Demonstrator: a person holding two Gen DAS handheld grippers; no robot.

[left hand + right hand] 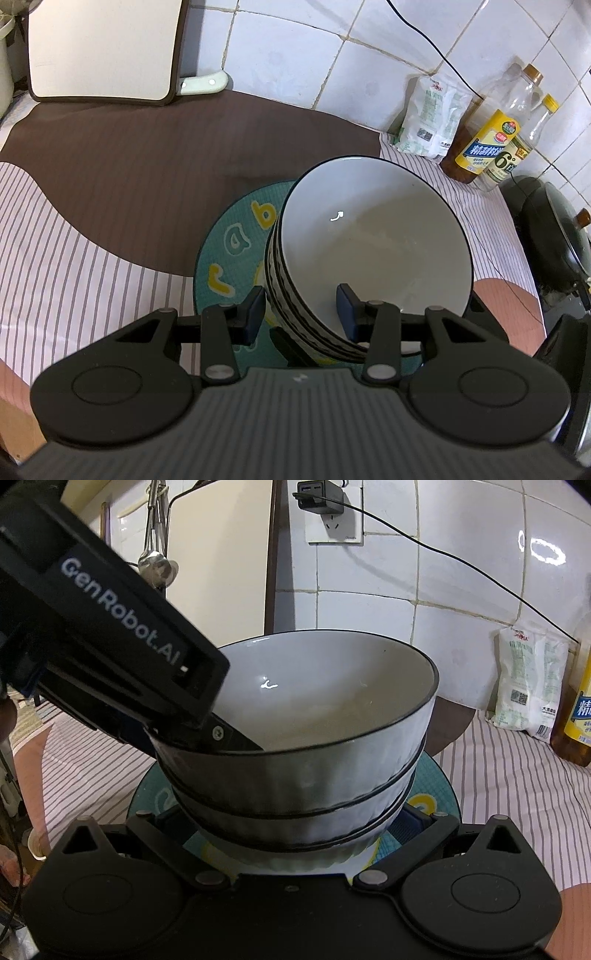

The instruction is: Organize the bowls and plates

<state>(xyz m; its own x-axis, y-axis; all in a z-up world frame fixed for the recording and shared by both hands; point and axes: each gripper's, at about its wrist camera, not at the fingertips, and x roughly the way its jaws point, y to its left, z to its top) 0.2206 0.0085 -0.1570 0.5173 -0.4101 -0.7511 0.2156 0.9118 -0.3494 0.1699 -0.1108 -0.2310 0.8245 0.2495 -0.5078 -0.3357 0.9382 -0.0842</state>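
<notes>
While bowls (373, 236) sit stacked, left claw (301, 314) straddles their rim, wide apart; right claw's (291, 823) spread unclear.

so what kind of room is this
Most likely a home kitchen counter: white tiled wall, cooking oil bottles, a cutting board, and stacked bowls on a plate.

Your bowl stack (295, 775) hides most of the teal plate (236, 251); its lettering reads only in part. In the right wrist view the stack covers the right gripper (291, 823) fingertips, so you can't tell its grip. The left gripper (236, 738) body blocks the stack's left rim there. The dark pan (554, 236) is cut by the edge. Bottle labels (487, 147) are too small to read fully.
</notes>
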